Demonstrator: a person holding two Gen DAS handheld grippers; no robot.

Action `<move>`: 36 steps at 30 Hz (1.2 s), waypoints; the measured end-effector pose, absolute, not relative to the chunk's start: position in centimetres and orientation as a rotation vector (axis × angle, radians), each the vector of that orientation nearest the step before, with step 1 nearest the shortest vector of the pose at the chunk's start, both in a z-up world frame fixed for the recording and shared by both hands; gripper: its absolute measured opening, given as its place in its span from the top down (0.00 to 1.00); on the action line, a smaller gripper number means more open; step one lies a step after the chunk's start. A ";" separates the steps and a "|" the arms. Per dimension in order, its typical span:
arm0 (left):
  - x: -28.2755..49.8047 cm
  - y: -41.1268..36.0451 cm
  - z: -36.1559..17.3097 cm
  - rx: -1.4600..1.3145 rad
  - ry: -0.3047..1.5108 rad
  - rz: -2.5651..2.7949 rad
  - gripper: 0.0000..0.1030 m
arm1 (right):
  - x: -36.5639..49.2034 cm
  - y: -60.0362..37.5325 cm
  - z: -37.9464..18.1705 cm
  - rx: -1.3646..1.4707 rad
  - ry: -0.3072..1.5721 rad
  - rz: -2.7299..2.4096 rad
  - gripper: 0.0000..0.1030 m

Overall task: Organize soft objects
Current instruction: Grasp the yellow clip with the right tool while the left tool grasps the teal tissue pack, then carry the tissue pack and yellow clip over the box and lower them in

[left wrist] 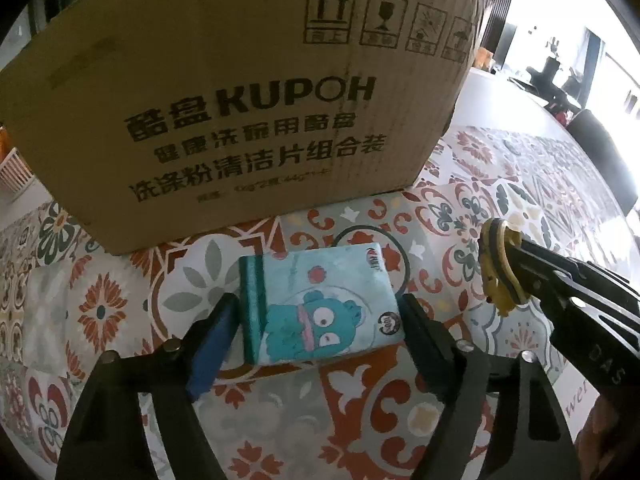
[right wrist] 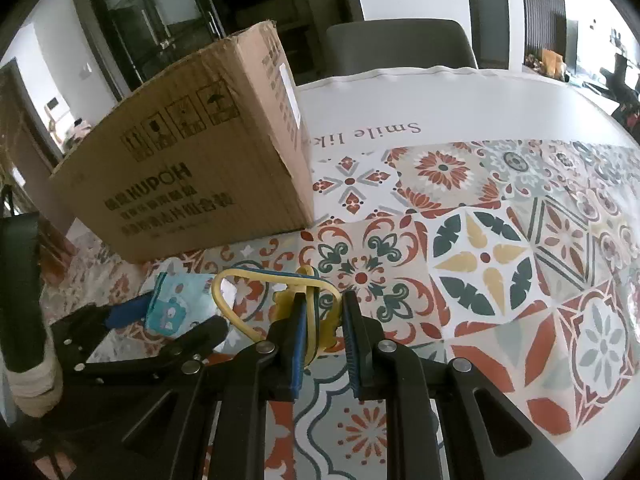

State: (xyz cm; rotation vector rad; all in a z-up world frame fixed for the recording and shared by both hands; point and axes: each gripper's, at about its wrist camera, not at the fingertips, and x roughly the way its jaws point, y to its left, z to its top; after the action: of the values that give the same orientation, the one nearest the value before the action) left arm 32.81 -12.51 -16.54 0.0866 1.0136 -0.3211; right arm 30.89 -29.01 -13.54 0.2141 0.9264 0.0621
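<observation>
Between the left tongs [left wrist: 316, 312] lies a teal tissue pack [left wrist: 324, 304] printed with a cartoon creature, flat on the patterned desk [left wrist: 500, 184]. These tongs stand spread, one finger on each side of the pack; the right finger looks to be at the pack's edge, while a sliver of gap shows by the blue-padded left finger, so I cannot say the pack is pressed yet. Off to the right, the right tongs [right wrist: 322, 322] are pressed together on a yellow rubbery piece [right wrist: 298, 300] with a yellow and blue band looped through it, held clear of the desk just beside the pack.

Judging from this, the step in hand is the pickup of the pack, with the banded piece already gripped. Next, the left tongs need to close squarely on the two side edges, firmly enough to lift a soft, yielding pack without crushing it, then carry it up over the wall of the cardboard box [left wrist: 224, 92] standing just beyond.

Seen from the left wrist, the pack's long axis runs roughly across the span of the tongs, slightly skewed, its printed face up and its dark teal end toward the left finger. Whether the box is open on top cannot be seen.
</observation>
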 end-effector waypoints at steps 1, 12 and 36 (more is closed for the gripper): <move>32.9 -12.7 -16.6 0.090 1.014 -0.319 0.26 | 30.9 -29.0 -13.5 0.216 0.925 0.062 0.82; 32.3 -12.3 -16.0 0.079 0.996 -0.319 0.27 | 30.2 -28.5 -12.5 0.212 0.906 0.057 0.82; 28.1 -6.9 -7.3 0.029 0.793 -0.275 0.27 | 27.4 -25.1 -5.8 0.188 0.777 0.093 0.82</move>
State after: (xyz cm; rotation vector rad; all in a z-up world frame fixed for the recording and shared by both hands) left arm 28.07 -6.89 -7.25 0.0289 0.7929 -0.2751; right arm 27.42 -25.06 -5.85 0.1881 0.7766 0.0930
